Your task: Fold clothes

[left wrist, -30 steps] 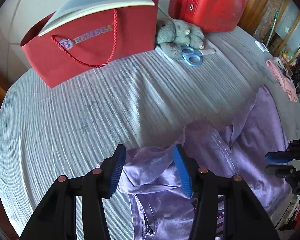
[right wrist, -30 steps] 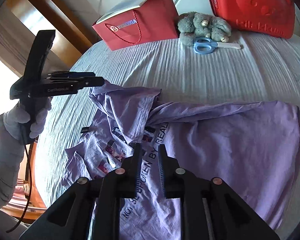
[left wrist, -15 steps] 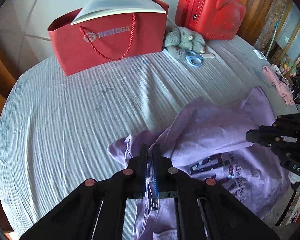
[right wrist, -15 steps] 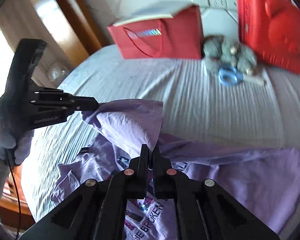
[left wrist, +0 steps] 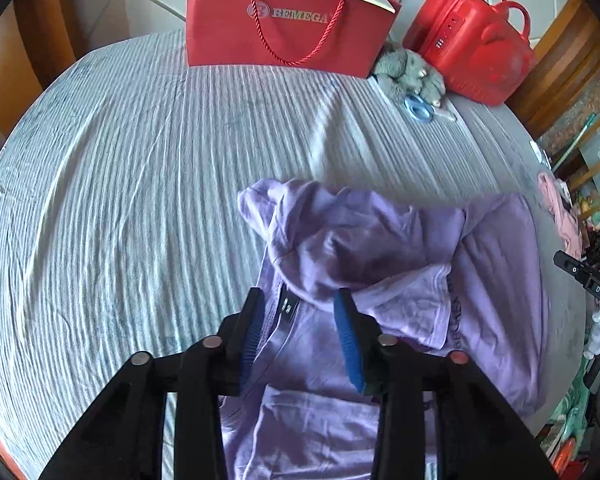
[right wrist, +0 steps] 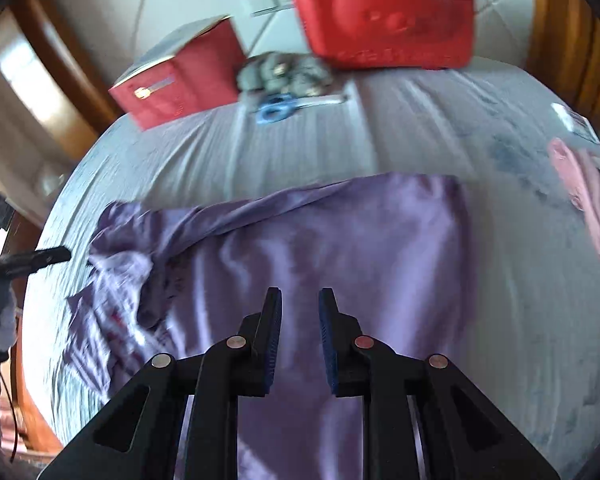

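Now, a lilac T-shirt (left wrist: 400,264) lies crumpled on the striped bed (left wrist: 140,168).
Both tongs, left (left wrist: 300,334) and right (right wrist: 300,336), have just spread, empty, above it; beyond stand a red bag (left wrist: 284,24) and red case (left wrist: 472,48).

A lilac T-shirt (left wrist: 400,264) is lying crumpled on the striped bedsheet, one part folded over its middle, dark printed lettering peeking out at the fold's edge, a black neck label showing.

Lilac shirt (left wrist: 380,248); grey-white striped sheet (left wrist: 120,184); red bag (left wrist: 284,24).
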Action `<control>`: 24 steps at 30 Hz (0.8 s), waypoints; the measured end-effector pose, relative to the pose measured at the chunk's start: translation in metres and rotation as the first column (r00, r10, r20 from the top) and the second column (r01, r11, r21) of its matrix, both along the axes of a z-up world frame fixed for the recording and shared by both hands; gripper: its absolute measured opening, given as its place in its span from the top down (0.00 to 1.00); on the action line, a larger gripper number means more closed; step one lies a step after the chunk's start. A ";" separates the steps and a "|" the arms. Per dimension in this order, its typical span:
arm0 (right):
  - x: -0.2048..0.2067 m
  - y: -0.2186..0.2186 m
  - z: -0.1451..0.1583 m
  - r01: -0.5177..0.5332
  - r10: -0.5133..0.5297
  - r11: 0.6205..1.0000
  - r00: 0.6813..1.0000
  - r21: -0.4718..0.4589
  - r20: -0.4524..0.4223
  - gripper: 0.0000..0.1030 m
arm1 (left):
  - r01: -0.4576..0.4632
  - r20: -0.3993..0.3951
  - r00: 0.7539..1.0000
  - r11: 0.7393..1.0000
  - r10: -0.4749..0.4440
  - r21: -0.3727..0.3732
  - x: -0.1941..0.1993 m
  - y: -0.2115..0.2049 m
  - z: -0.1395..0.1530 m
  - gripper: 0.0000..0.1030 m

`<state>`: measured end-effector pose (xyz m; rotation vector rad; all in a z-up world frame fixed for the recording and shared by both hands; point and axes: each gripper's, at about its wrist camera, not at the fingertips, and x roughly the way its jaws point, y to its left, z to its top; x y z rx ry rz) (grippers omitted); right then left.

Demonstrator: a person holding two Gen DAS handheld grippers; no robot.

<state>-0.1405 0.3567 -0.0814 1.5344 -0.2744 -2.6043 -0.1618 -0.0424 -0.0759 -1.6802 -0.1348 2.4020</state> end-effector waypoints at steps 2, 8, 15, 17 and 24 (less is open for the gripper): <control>-0.017 0.033 0.003 0.069 -0.069 0.998 0.998 0.013 0.005 0.82 | -0.025 0.014 1.000 1.000 0.025 0.002 -0.005 0.009 -0.003 0.58; -0.068 0.088 -0.012 0.116 -0.118 0.993 0.990 0.027 0.079 0.79 | -0.063 0.092 0.994 0.998 0.065 -0.023 -0.010 0.024 -0.025 0.58; -0.117 0.107 -0.033 0.105 -0.107 0.994 0.987 0.021 0.121 0.75 | -0.133 0.131 0.982 0.991 0.136 -0.034 -0.022 0.032 -0.043 0.58; -0.127 0.106 -0.040 0.091 -0.094 0.995 0.986 0.030 0.135 0.75 | -0.146 0.143 0.978 0.988 0.150 -0.041 -0.025 0.032 -0.049 0.58; -0.136 0.079 -0.044 -0.009 -0.007 0.977 0.997 0.214 0.074 0.94 | -0.132 0.145 0.980 0.991 0.135 -0.028 -0.031 0.031 -0.055 0.94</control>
